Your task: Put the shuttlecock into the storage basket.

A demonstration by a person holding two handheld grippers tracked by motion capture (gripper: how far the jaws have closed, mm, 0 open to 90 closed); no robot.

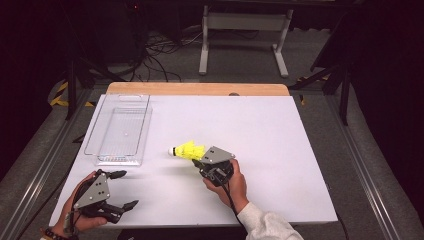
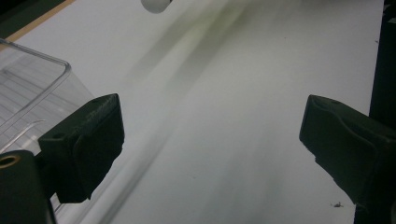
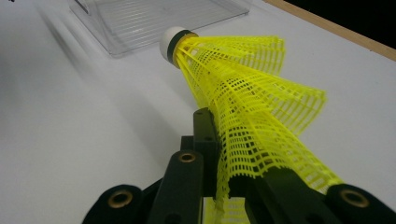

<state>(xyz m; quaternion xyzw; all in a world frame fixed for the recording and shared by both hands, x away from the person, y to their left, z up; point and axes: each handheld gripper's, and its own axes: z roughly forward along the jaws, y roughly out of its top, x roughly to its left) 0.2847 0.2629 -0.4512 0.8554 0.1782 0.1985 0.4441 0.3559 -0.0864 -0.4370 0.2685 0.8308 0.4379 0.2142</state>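
Note:
A yellow mesh shuttlecock (image 1: 188,150) with a white cork tip is held near the middle of the white table (image 1: 280,125), tip pointing left. My right gripper (image 1: 196,161) is shut on its skirt; in the right gripper view the net (image 3: 243,107) is squashed flat between the black jaws and the cork (image 3: 172,43) points toward the clear tray. My left gripper (image 1: 125,190) rests at the table's front left corner, open and empty. The left gripper view has bare table between its fingers (image 2: 84,144), with the cork (image 2: 155,4) at the top edge.
A clear plastic tray (image 1: 120,129) stands empty at the table's left, its corner (image 2: 32,88) close to my left gripper. A wooden strip (image 1: 200,89) borders the far edge. Beyond the table are cables and a white stand (image 1: 245,35) on the floor.

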